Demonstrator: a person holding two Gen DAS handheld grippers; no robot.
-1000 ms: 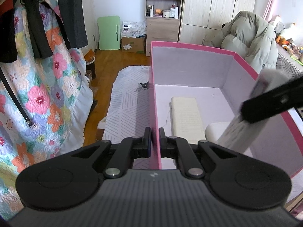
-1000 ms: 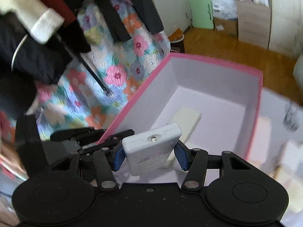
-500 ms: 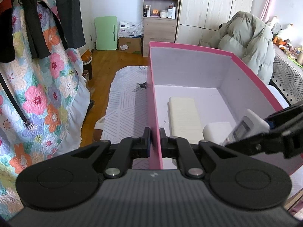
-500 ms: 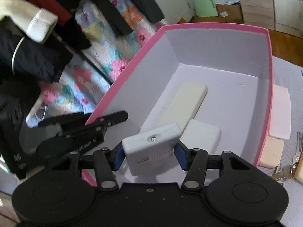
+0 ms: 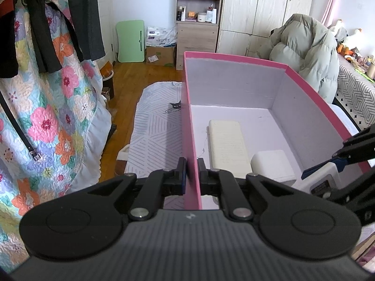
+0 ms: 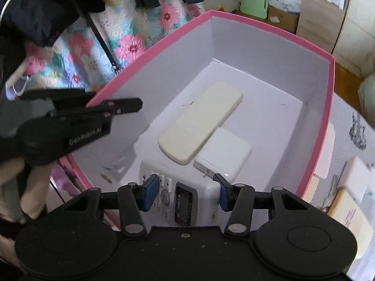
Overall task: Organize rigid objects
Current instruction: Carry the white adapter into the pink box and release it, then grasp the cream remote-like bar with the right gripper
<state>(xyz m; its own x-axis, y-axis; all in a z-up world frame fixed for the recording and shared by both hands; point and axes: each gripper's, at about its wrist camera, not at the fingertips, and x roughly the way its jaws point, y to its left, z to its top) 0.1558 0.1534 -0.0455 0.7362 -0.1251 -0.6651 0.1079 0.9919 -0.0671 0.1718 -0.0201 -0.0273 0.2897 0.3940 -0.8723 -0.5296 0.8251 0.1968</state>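
Blue pads on my right gripper [image 6: 185, 193] flank a white remote [image 6: 185, 188] with buttons and a small screen facing up. The jaws are closing with the remote between them; the left pad looks pressed to its edge, while on the right I can't tell whether the pad touches. The remote sits low in the near end of the pink box [image 6: 324, 121], just beside a white adapter [image 6: 225, 155] and a long cream slab [image 6: 201, 121] (that one overlaps the adapter's edge). My left gripper [image 5: 192, 174] is pinched tight on the box's near side wall, one finger inside, one outside. Past the box's right rim, more pale blocks [image 6: 354, 180] lie on the patterned cloth [image 6: 346, 145].
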